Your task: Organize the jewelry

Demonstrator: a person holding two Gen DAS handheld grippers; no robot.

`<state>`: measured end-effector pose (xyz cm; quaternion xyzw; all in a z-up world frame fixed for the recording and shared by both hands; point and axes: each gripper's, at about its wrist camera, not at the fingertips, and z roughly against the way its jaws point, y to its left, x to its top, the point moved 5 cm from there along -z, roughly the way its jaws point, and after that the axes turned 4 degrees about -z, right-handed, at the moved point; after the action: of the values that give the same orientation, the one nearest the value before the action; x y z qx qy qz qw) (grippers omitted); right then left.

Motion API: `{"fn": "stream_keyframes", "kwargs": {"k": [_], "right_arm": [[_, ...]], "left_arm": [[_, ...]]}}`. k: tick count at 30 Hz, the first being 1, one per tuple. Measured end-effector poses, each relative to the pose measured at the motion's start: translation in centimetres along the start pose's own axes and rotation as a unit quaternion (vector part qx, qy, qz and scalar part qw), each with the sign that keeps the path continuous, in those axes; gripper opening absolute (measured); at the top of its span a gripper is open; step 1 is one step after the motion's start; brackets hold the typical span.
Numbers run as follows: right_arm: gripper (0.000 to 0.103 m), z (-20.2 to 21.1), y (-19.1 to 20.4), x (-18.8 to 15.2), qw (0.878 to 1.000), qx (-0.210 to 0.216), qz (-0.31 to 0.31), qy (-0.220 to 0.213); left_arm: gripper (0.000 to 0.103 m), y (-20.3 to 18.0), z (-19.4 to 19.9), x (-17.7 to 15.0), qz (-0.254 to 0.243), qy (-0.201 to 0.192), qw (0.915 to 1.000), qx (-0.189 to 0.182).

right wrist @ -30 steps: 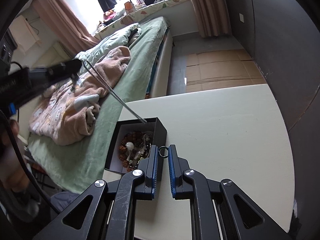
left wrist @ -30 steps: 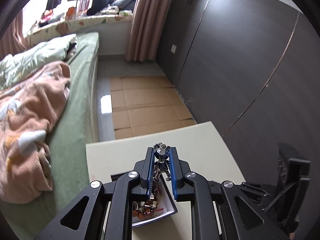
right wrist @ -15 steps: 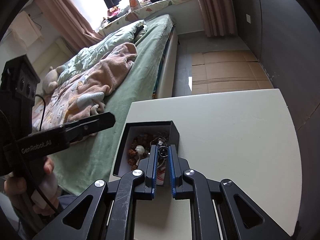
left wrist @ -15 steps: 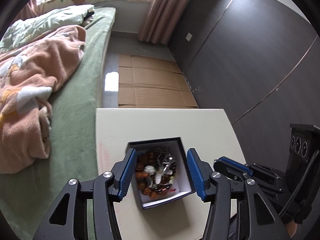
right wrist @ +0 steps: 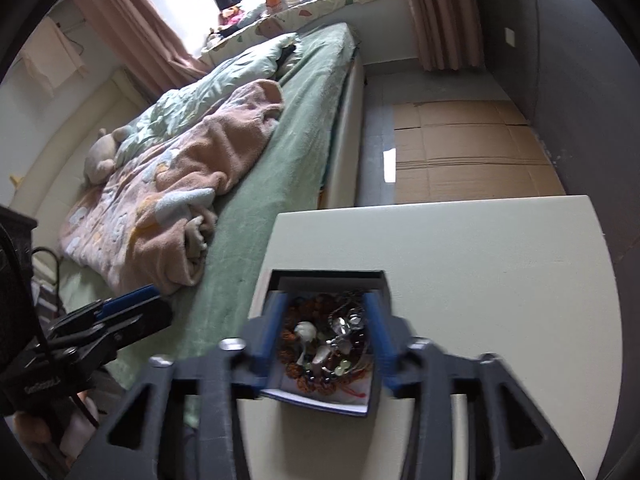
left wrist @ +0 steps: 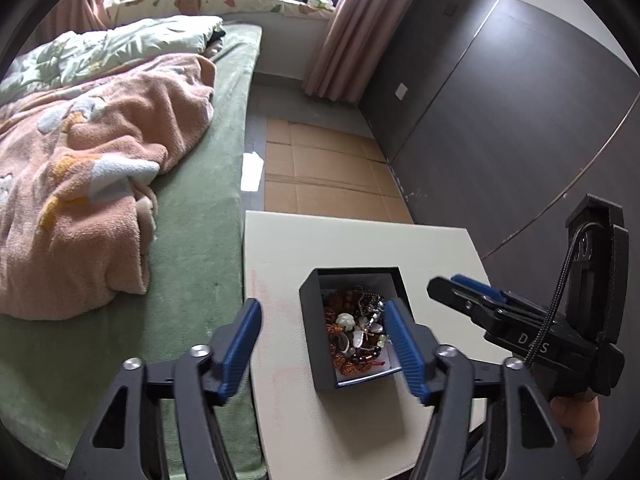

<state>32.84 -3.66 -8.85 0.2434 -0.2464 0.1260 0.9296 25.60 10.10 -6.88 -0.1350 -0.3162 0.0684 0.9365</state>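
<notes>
Black jewelry box point(left wrist: 316, 332) sits near the cream table's point(left wrist: 360, 240) bed-side edge, with lots of bare tabletop on its far side. Left gripper point(left wrist: 322, 340) and right gripper point(right wrist: 324, 334) have both just been opening, jaws spread over it, gripping nothing.

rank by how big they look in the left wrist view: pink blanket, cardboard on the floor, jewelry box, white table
1. pink blanket
2. white table and cardboard: look alike; the table is nearer, so unsure
3. jewelry box
</notes>
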Motion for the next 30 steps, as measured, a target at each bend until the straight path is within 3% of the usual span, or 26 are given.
{"fn": "stream_keyframes", "kwargs": {"k": [2,5,7,9,12,13,17,22,24,30], "right_arm": [[0.053,0.5,-0.4,-0.2,1.000,0.004,-0.008,0.000],[0.053,1.0,-0.8,-1.0,1.000,0.009,-0.018,0.008],[0.058,1.5,-1.0,-1.7,1.000,0.004,-0.018,0.009],[0.069,2.0,-1.1,-2.3,1.000,0.006,-0.021,0.009],[0.071,3.3,-1.3,-3.2,1.000,0.009,-0.025,0.004],[0.072,3.7,-1.4,-3.5,1.000,0.010,-0.028,0.004],[0.091,5.0,-1.5,-4.5,0.999,0.013,-0.034,0.002],[0.094,7.4,-1.9,-5.7,0.999,0.005,-0.042,-0.013],[0.101,8.5,-2.1,-6.2,0.999,-0.001,-0.043,-0.022],[0.102,12.5,-2.1,-7.9,0.998,-0.021,-0.034,-0.052]], "left_arm": [[0.085,0.0,0.5,0.0,0.001,-0.011,0.9999,0.002],[0.089,-0.6,1.1,-0.1,0.001,-0.018,0.9998,-0.003],[0.090,-1.1,1.4,-0.4,-0.004,-0.017,0.9998,-0.002],[0.092,-1.7,1.8,-0.7,-0.012,-0.018,0.9998,0.000],[0.098,-2.3,2.4,-1.2,-0.017,-0.025,0.9995,0.004],[0.098,-2.5,2.7,-1.4,-0.020,-0.028,0.9994,0.005],[0.100,-3.6,3.8,-2.3,-0.030,-0.033,0.9989,0.010],[0.100,-5.1,5.8,-3.7,-0.049,-0.045,0.9977,0.013],[0.101,-5.7,6.8,-4.3,-0.053,-0.054,0.9970,0.014],[0.102,-7.7,10.2,-6.1,-0.077,-0.089,0.9927,0.028]]}}
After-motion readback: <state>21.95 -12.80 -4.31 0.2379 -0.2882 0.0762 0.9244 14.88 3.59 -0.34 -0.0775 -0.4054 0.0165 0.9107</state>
